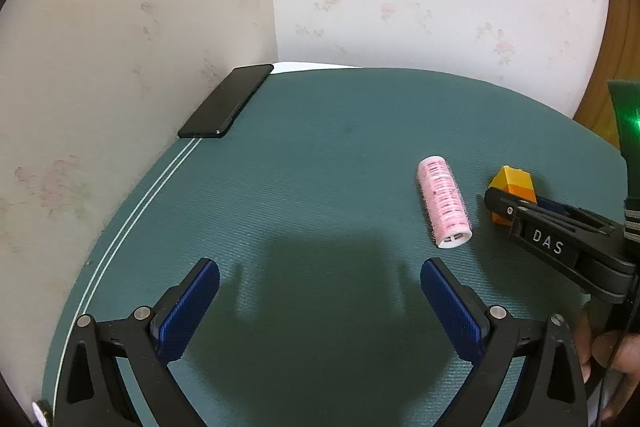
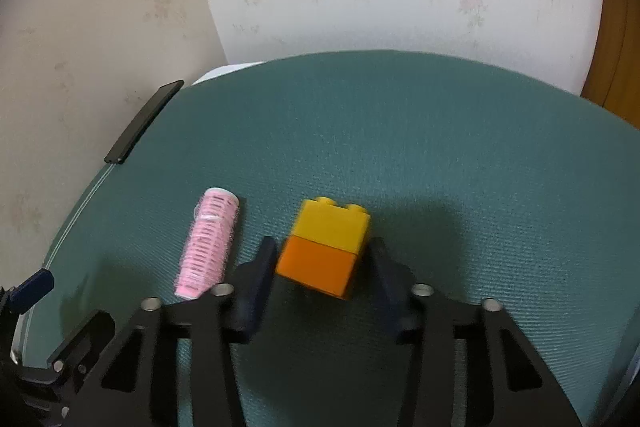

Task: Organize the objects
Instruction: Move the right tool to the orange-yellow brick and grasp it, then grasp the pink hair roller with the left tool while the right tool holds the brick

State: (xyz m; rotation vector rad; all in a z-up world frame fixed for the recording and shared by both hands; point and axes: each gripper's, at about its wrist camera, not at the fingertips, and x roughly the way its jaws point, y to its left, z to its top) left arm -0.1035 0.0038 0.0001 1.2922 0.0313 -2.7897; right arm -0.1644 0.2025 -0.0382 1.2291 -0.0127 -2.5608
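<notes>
Your right gripper [image 2: 322, 259] straddles stacked bricks [image 2: 326, 247], yellow brick on orange; fingers [image 2: 260, 267] flank orange half, left pad seems touching, right pad close, firm contact unclear. Your left gripper [image 1: 320, 291] spread wide over bare green mat [image 1: 320, 167], nothing between pads. Pink hair roller [image 1: 443, 201] lies on its side just beside bricks. Black phone [image 1: 226, 101] at mat's far left edge, against floral wall [image 1: 120, 47]. No container visible

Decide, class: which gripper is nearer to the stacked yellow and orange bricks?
Right. The right gripper has its fingers on either side of the stacked bricks. The left gripper stands open over bare mat, with the pink roller between it and the bricks.
</notes>
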